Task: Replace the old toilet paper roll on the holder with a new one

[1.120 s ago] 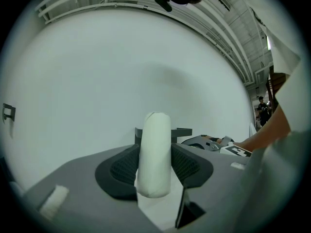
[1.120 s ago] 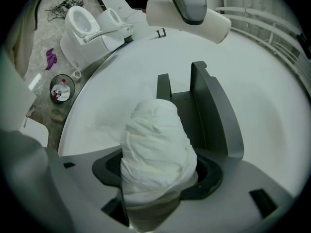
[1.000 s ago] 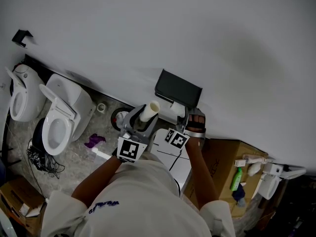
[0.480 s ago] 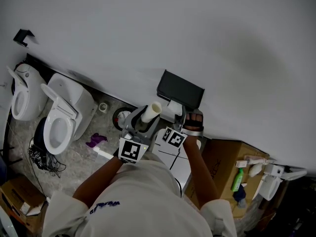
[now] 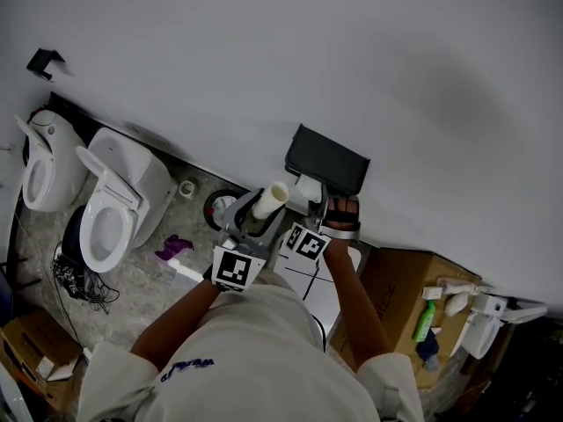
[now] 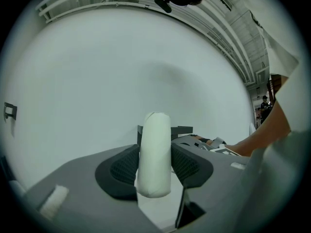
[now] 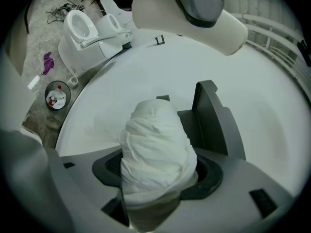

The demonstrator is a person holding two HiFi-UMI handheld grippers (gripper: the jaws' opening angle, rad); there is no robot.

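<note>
Head view, left to right: two white ceramic toilets [image 5: 110,209] sit far left of the black wall-mounted paper holder [image 5: 327,160]. A purple cloth [image 5: 172,248] and a round dark floor bin [image 5: 220,209] lie on the floor, down-left of the holder. A brown cardboard box [image 5: 405,288] and a green plastic bottle [image 5: 423,318] are down-right of the holder and appear in this view only. The left gripper view shows none of the floor items, just bare white wall, the holder's top edge [image 6: 182,129] behind the jaws and the person's right forearm [image 6: 262,135] at the right edge. The right gripper view picks up the toilets [image 7: 85,33], cloth [image 7: 47,62] and bin [image 7: 57,96] again, and also shows the holder's grey inner bracket [image 7: 214,115] close up. Left gripper [image 5: 257,218] [image 6: 154,166]: jaws at a middling gap, both pads pressed against a smooth cream tube [image 5: 270,199] [image 6: 154,154]. The tube stands up out of the grip, just left of and below the holder, clear of it. The same tube [image 7: 155,11] crosses the top of the right gripper view. Right gripper [image 5: 318,207] [image 7: 155,178]: jaws set wider, clamped on a crumpled white toilet paper roll [image 5: 305,192] [image 7: 155,149]. The roll sits directly under the holder's lower edge with the bracket just behind and to its right. Contact between roll and holder cannot be told.
</note>
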